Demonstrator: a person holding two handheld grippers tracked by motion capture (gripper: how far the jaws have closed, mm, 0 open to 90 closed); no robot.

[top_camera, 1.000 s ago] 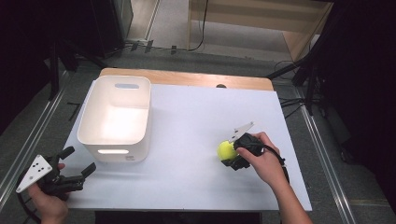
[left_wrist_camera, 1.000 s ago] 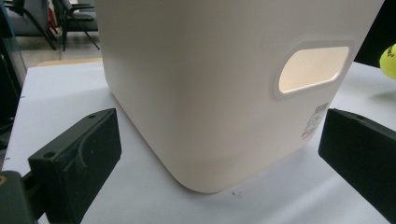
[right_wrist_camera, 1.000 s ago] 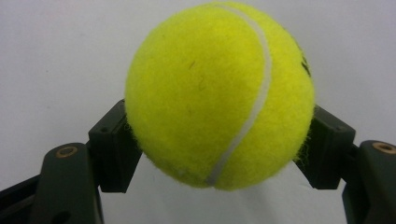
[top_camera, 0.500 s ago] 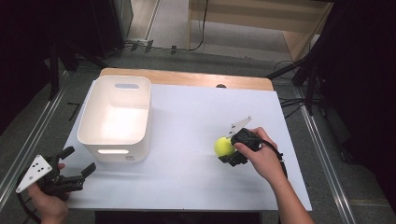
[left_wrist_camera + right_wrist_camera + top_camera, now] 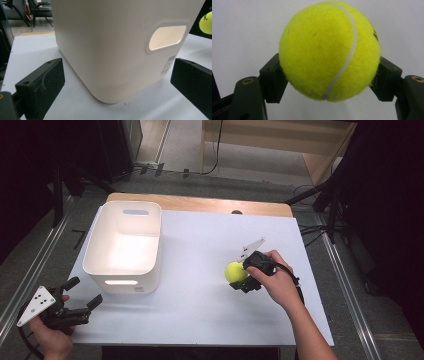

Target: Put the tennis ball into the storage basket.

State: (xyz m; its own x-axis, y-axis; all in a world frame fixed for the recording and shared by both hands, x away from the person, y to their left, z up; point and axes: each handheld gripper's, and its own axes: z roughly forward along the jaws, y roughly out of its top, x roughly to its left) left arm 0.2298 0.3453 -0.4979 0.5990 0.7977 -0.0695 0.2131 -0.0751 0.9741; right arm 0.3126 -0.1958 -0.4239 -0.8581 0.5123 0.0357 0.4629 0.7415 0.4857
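A yellow tennis ball (image 5: 234, 271) hangs a little above the white table, right of centre, with my right gripper (image 5: 238, 276) shut on it. In the right gripper view the ball (image 5: 329, 50) sits squeezed between both black jaws. A white plastic bin (image 5: 125, 245) with a handle slot stands at the left of the table. My left gripper (image 5: 82, 295) is held open at the table's front left corner, pointing at the bin's near wall (image 5: 120, 45). Its jaws stand wide apart with nothing between them. The ball (image 5: 206, 22) also shows far right in the left gripper view.
The white table top (image 5: 200, 310) lies over a wooden board (image 5: 200, 204) that shows along the far edge. Metal rails run along the floor on both sides. Dark stands and cables surround the table.
My right gripper has carried the ball slightly left and up, toward the bin. The left gripper has stayed where it was.
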